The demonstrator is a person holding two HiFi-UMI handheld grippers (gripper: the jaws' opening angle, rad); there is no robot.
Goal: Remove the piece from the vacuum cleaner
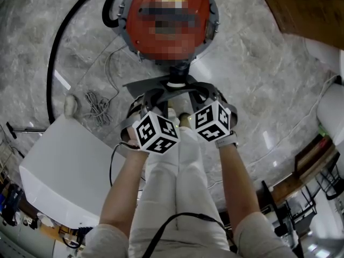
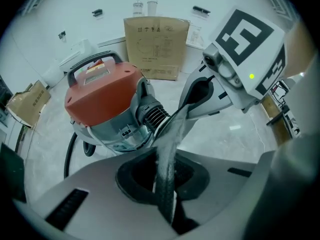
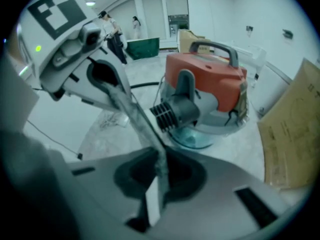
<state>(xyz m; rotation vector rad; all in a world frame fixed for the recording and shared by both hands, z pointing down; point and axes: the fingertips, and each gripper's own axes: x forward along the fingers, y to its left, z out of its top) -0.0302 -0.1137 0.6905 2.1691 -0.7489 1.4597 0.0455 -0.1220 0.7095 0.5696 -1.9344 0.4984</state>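
The red-topped vacuum cleaner [image 1: 167, 18] stands on the marble floor just beyond my hands, its black ribbed inlet [image 2: 152, 115] facing me. A thin grey flat piece [image 2: 170, 144] spans between both grippers, in front of that inlet; whether it touches the inlet I cannot tell. My left gripper [image 2: 165, 194] is shut on one end of it. My right gripper [image 3: 156, 184] is shut on the other end, and the piece [image 3: 137, 119] runs edge-on up towards the left gripper [image 3: 107, 79]. In the head view both marker cubes sit side by side, left [image 1: 156, 132] and right [image 1: 213, 121].
A black hose [image 1: 56, 52] curves from the vacuum along the left. A loose cord [image 1: 97, 107] lies on the floor. A white box [image 1: 64, 176] stands at lower left, a cardboard box [image 2: 156, 46] behind the vacuum, wooden furniture [image 1: 306, 7] at top right.
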